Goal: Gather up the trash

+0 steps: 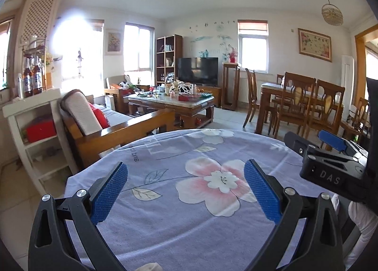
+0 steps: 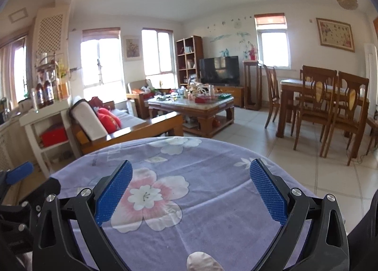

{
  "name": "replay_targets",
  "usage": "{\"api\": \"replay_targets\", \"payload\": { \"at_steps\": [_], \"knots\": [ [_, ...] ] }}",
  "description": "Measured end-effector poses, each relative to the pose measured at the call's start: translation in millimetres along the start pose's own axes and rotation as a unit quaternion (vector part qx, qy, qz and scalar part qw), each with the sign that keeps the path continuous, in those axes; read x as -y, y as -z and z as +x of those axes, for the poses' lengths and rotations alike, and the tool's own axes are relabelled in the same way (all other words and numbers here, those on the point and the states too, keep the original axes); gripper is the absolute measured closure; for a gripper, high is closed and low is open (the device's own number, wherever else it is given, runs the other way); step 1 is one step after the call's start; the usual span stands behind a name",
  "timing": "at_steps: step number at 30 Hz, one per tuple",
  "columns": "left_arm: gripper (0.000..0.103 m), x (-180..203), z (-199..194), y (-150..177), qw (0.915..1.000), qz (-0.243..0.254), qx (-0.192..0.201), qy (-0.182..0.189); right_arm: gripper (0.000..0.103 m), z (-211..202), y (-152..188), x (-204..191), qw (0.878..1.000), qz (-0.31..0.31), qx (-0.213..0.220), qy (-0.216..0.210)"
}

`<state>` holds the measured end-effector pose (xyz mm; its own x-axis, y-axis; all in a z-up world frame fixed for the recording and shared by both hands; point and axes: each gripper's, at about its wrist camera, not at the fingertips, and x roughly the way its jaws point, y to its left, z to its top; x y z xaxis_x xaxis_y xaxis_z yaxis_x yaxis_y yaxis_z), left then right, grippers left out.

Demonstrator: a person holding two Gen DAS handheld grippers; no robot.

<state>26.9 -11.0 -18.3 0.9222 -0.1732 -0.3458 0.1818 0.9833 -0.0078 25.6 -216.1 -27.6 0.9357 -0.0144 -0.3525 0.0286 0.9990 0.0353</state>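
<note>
My left gripper (image 1: 186, 188) is open and empty, held just above a purple cloth with a pink flower print (image 1: 200, 223). My right gripper (image 2: 191, 190) is also open and empty over the same cloth (image 2: 200, 212). The right gripper's body shows at the right edge of the left wrist view (image 1: 330, 167). The left gripper's blue fingertip (image 2: 19, 173) shows at the left edge of the right wrist view. No trash is seen on the cloth. A cluttered coffee table (image 2: 191, 103) stands farther off, also seen in the left wrist view (image 1: 172, 98).
A wooden sofa with a red cushion (image 2: 106, 119) stands left of the cloth. A white shelf with bottles (image 1: 30, 110) is at far left. A dining table and chairs (image 2: 326, 101) stand at right. A TV (image 2: 219, 70) is at the back. Tiled floor (image 2: 295, 164) lies to the right.
</note>
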Motion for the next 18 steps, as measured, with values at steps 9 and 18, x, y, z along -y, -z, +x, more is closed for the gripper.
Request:
{"api": "replay_targets", "payload": {
  "at_steps": [9, 18],
  "knots": [
    [0.005, -5.6, 1.4, -4.2, 0.9994, -0.014, 0.018, -0.026, 0.005, -15.9, 1.1, -2.8, 0.999, -0.014, 0.042, 0.004],
    [0.005, -6.7, 1.6, -6.0, 0.9988, -0.018, 0.024, -0.039, 0.005, -28.4, 3.1, -4.2, 0.998, -0.020, 0.061, -0.001]
  ]
}}
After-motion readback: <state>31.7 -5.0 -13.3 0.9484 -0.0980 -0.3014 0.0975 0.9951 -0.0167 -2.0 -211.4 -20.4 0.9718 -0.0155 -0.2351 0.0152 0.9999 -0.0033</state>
